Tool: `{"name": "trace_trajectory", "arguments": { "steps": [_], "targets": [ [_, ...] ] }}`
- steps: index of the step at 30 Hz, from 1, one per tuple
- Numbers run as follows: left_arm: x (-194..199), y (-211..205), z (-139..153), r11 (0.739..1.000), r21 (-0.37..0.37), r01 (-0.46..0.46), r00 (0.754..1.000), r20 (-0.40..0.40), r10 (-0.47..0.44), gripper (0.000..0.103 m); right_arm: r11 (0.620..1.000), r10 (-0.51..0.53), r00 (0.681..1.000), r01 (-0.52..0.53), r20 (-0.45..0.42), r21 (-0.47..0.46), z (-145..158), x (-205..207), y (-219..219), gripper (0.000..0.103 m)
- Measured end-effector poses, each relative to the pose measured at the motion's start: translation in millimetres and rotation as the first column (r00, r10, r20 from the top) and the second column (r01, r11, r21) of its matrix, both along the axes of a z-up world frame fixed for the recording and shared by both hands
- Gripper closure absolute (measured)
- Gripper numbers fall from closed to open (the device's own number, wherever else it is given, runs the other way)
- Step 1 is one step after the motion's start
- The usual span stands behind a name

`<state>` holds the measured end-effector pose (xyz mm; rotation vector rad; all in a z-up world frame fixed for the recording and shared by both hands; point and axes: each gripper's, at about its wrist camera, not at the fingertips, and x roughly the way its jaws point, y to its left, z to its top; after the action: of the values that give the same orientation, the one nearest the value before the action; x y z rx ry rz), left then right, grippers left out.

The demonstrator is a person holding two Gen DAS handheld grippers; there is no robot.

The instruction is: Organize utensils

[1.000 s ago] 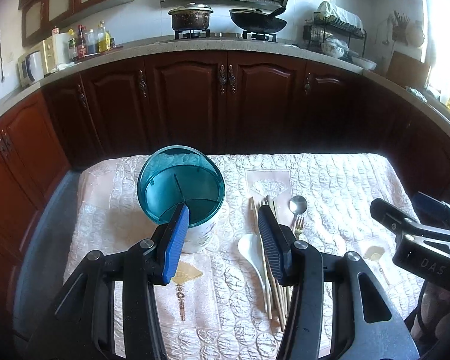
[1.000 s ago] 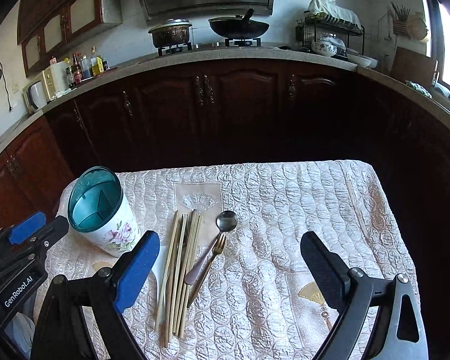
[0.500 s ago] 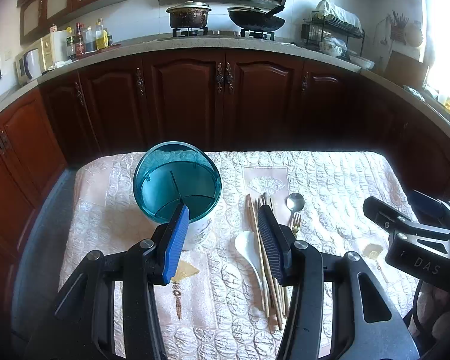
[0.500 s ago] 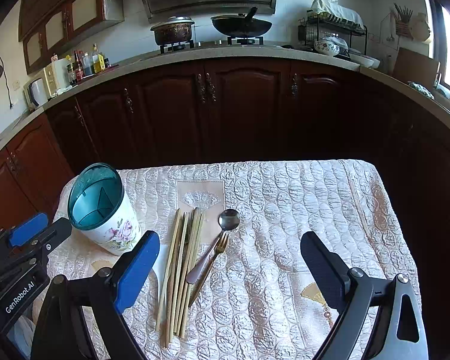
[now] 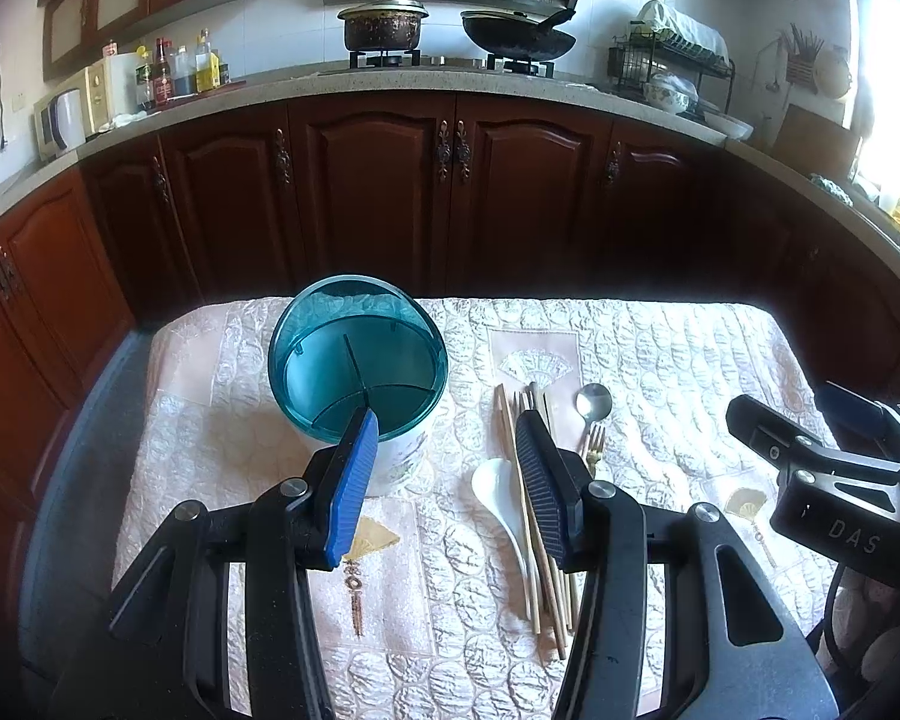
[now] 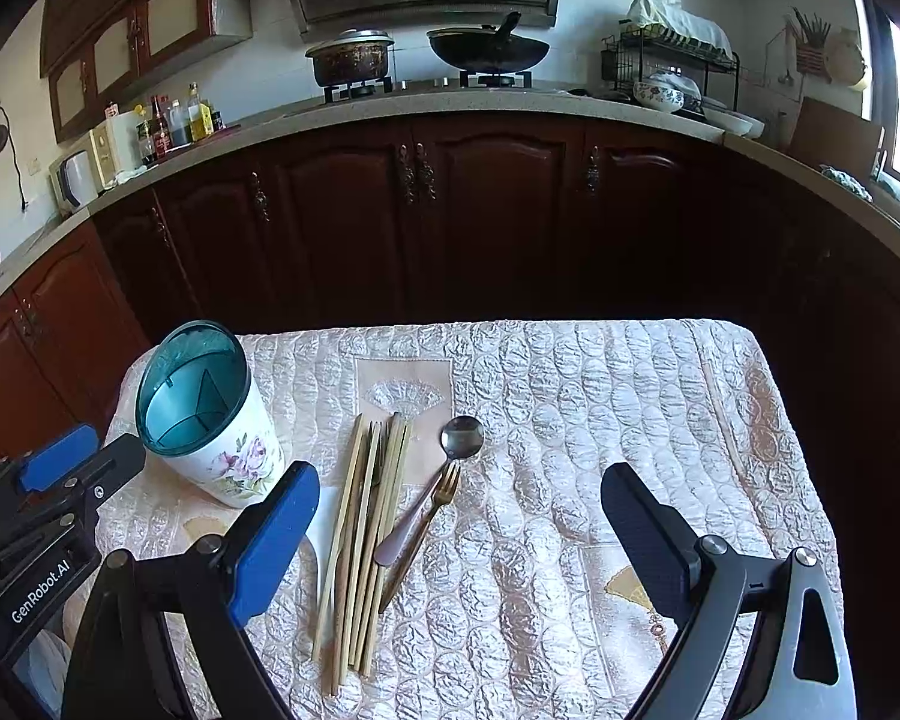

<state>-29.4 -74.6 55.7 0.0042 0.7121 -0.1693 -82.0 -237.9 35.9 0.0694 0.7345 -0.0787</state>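
Behind the chopsticks [image 6: 363, 540], white spoon [image 6: 324, 531] mostly hidden.

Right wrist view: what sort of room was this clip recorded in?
A home kitchen, most likely. A lidded pot and a wok sit on a gas stove under a range hood, a dish rack stands on the counter, and dark wooden cabinets run beneath it.

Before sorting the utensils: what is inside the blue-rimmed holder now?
The holder shows only its dividers; the visible compartments hold no utensil. The left gripper finger covers a small part of its near rim.
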Motion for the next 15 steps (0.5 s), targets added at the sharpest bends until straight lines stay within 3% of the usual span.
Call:
{"name": "trace_trajectory", "arguments": {
  "steps": [15],
  "targets": [
    [-0.9, -0.8, -2.6, 1.0, -0.001, 0.002, 1.0, -0.008, -0.002, 0.056, 1.0, 0.003, 1.0, -0.003, -0.001, -0.001, -1.3, 0.5, 1.3, 0.009]
  ]
}}
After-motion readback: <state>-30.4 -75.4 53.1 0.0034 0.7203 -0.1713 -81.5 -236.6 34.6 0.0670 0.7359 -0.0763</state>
